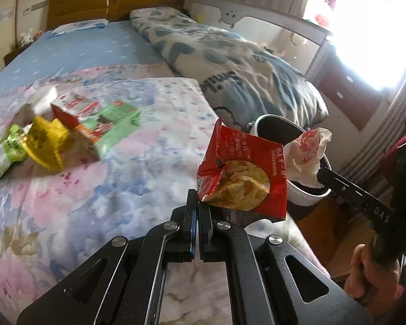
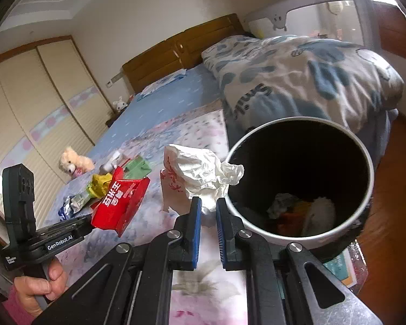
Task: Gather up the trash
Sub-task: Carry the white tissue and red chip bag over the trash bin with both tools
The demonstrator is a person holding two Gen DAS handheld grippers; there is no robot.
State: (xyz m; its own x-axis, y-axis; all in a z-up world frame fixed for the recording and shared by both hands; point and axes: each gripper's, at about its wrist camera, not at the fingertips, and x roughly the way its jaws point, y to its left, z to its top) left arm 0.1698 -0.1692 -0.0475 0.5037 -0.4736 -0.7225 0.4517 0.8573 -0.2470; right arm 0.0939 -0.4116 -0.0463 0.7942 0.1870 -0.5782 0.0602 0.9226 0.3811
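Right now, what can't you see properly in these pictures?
- Trash at the bin bottom: right wrist view, dark and blurred.
- Pile of wrappers on the bed: left wrist view, motion blur.
- Window side: left wrist view, glare.
- Right tongs grip on the crumpled paper bag: unclear, a gap shows between them.

The bin (image 2: 297, 178) stands off the bed's (image 2: 159, 113) edge, before the folded quilt (image 2: 297, 75). Scraps (image 2: 303, 211) lie in its bottom. The crumpled paper (image 2: 200, 173) hangs just left of its rim, the snack bag (image 2: 119, 203) farther left above the bed. A pile of wrappers (image 1: 54, 132) lies on the bed behind them, a plush toy (image 2: 74, 161) beyond it. The headboard (image 2: 181, 51) stands at the far end.
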